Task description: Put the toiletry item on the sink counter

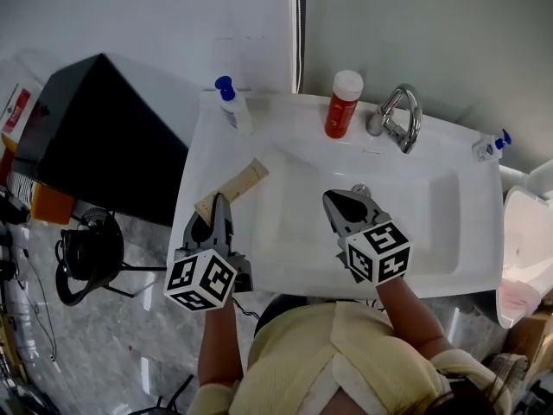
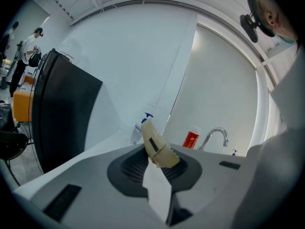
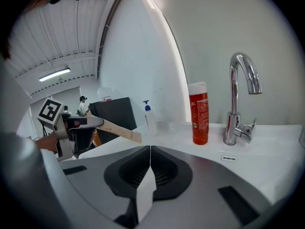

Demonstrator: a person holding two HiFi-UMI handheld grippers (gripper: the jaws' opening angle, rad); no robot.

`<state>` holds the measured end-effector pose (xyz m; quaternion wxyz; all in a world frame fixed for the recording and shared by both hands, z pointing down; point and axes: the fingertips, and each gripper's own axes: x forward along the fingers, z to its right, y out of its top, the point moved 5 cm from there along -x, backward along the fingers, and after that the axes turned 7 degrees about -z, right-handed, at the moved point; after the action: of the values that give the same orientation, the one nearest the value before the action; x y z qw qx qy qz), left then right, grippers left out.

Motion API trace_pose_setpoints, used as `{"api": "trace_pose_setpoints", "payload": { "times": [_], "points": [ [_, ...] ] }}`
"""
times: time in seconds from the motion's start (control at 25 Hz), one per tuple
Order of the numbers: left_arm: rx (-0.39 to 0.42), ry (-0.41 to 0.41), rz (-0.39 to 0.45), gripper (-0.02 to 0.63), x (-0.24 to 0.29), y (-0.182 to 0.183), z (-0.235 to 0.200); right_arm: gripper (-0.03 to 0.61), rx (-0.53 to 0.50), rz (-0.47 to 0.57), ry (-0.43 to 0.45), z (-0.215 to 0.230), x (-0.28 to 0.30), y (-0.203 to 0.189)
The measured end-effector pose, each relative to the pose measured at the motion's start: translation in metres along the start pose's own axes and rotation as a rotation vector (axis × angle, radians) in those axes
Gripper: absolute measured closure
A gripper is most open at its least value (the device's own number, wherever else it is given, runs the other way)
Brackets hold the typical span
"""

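Note:
The toiletry item is a flat beige tube (image 1: 233, 188). My left gripper (image 1: 221, 204) is shut on its lower end and holds it slanting up over the left edge of the white sink counter (image 1: 285, 128). In the left gripper view the tube (image 2: 157, 147) sticks out from between the closed jaws. The right gripper view shows the same tube (image 3: 116, 129) held above the counter's left side. My right gripper (image 1: 346, 199) hangs over the basin, shut with nothing in it.
On the counter stand a blue-topped pump bottle (image 1: 233, 106), a red bottle with a white cap (image 1: 343, 104), a chrome faucet (image 1: 399, 118) and a small bottle (image 1: 490, 145). A black cabinet (image 1: 95, 137) and a fan (image 1: 86, 253) are at the left, and a toilet (image 1: 527, 249) at the right.

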<state>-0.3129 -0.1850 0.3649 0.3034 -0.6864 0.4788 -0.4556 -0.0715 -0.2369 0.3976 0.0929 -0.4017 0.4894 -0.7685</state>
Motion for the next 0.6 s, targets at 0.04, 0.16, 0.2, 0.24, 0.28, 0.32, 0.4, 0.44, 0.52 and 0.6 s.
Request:
{"api": "trace_pose_setpoints", "payload": {
  "times": [0.04, 0.16, 0.2, 0.24, 0.28, 0.32, 0.4, 0.44, 0.52, 0.6],
  "points": [
    [-0.001, -0.003, -0.005, 0.528, 0.004, 0.001, -0.003, 0.551, 0.004, -0.001, -0.007, 0.001, 0.002, 0.000],
    [-0.007, -0.016, -0.022, 0.528, 0.018, 0.003, -0.013, 0.551, 0.017, -0.009, -0.035, 0.004, 0.005, -0.001],
    [-0.009, -0.021, -0.027, 0.528, 0.023, 0.003, -0.015, 0.551, 0.021, -0.011, -0.044, 0.004, 0.006, -0.001],
    [-0.011, -0.026, -0.032, 0.528, 0.028, 0.004, -0.018, 0.551, 0.023, -0.014, -0.052, 0.005, 0.006, -0.001],
    [-0.013, -0.030, -0.036, 0.528, 0.032, 0.005, -0.020, 0.551, 0.025, -0.016, -0.060, 0.006, 0.006, -0.001],
    [-0.014, -0.033, -0.039, 0.528, 0.036, 0.005, -0.022, 0.551, 0.027, -0.018, -0.068, 0.006, 0.006, -0.002],
    [-0.014, -0.036, -0.044, 0.528, 0.044, 0.007, -0.027, 0.551, 0.036, -0.023, -0.084, 0.009, 0.006, -0.003],
    [-0.015, -0.036, -0.047, 0.528, 0.049, 0.007, -0.029, 0.551, 0.042, -0.025, -0.092, 0.011, 0.007, -0.003],
    [-0.018, -0.036, -0.054, 0.528, 0.057, 0.009, -0.034, 0.551, 0.053, -0.029, -0.106, 0.013, 0.007, -0.005],
    [-0.025, -0.034, -0.062, 0.528, 0.064, 0.011, -0.038, 0.551, 0.060, -0.034, -0.115, 0.013, 0.007, -0.005]
  ]
}}
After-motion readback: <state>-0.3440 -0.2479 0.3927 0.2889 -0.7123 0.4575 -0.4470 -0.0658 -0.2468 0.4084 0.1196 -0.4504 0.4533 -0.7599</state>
